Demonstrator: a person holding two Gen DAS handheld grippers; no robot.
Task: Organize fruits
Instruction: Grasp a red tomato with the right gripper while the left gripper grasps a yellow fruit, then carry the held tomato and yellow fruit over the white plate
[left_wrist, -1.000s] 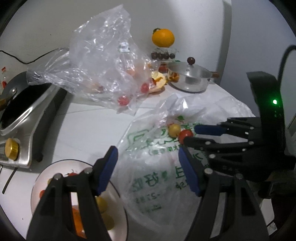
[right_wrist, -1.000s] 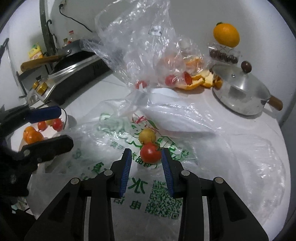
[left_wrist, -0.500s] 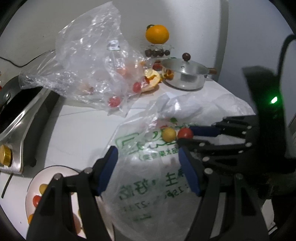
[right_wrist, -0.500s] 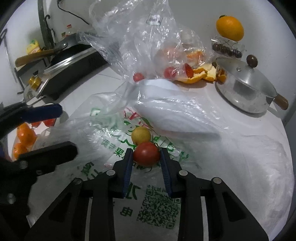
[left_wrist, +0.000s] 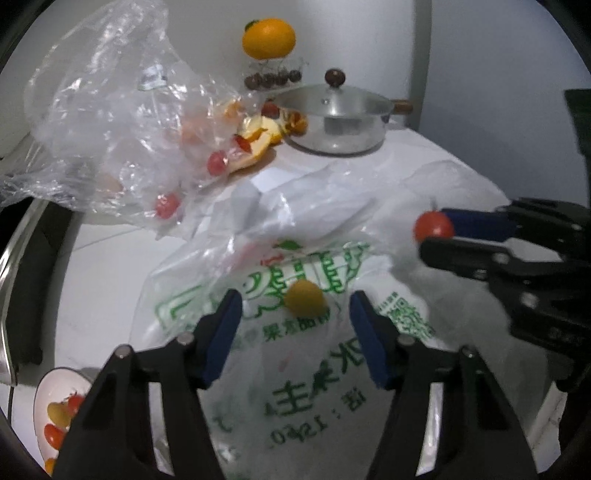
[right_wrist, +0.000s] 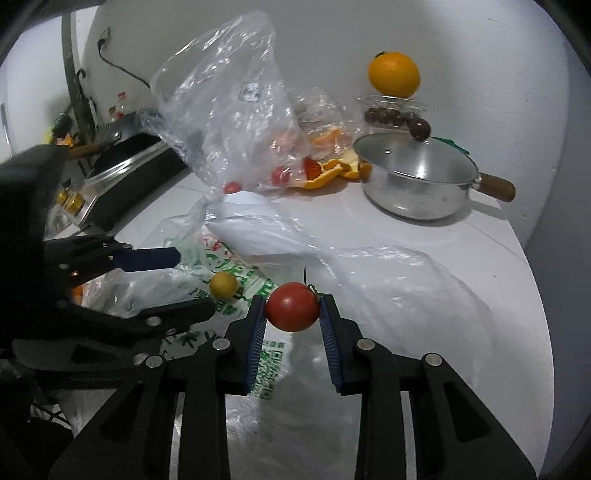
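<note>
My right gripper (right_wrist: 293, 310) is shut on a red cherry tomato (right_wrist: 293, 311) and holds it above a white plastic bag with green print (right_wrist: 369, 288). The tomato (left_wrist: 433, 226) and right gripper (left_wrist: 430, 236) show at the right of the left wrist view. My left gripper (left_wrist: 295, 314) is open, its fingers either side of a yellow cherry tomato (left_wrist: 304, 297) lying on the bag (left_wrist: 295, 369); the tomato (right_wrist: 222, 284) also shows in the right wrist view. A white plate (left_wrist: 51, 391) with several small tomatoes sits at lower left.
A clear plastic bag (left_wrist: 110, 122) holds more red tomatoes at the back left, beside orange peel (left_wrist: 258, 136). A lidded steel pot (left_wrist: 336, 122) stands behind, with an orange (left_wrist: 268, 38) on a clear box of dark fruits. A stove (right_wrist: 122, 166) is at the left.
My right gripper has lifted the red tomato up and to the right, away from the yellow one. My left gripper has moved forward, bringing the yellow tomato between its open fingers.
</note>
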